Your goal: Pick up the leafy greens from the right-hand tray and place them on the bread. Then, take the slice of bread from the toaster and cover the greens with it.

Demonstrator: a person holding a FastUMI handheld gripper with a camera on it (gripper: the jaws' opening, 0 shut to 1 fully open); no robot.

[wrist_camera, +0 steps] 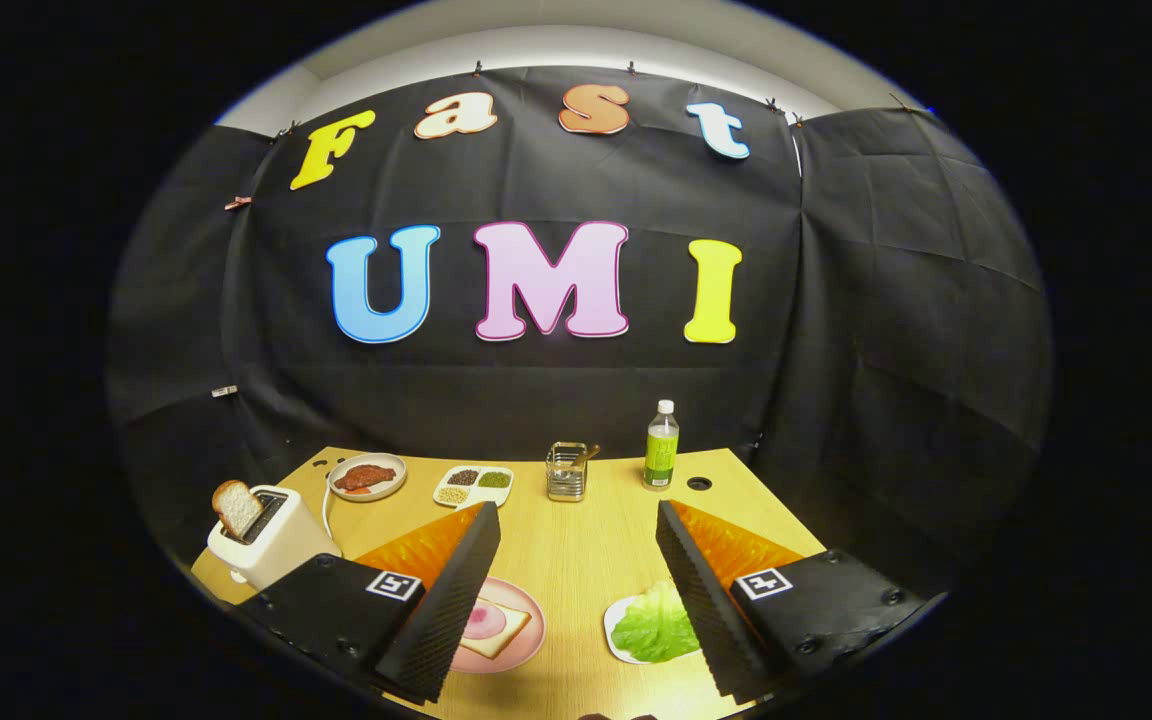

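Observation:
My gripper (576, 520) hangs open above the wooden table (576, 560), with nothing between its fingers. Below the right finger lies a green lettuce leaf (651, 628) on a small white tray (616, 640), partly hidden by that finger. Under the left finger sits a pink plate (531, 620) carrying a slice of bread (501, 630) with a pink round of ham on it. A white toaster (271, 545) stands left of the left finger, and a slice of bread (235, 507) sticks up out of its slot.
Beyond the fingers, along the back of the table, stand a plate with red meat (367, 477), a divided dish of seeds (474, 485), a wire holder (567, 472) and a green bottle (661, 447). A round hole (699, 483) is in the tabletop near the bottle.

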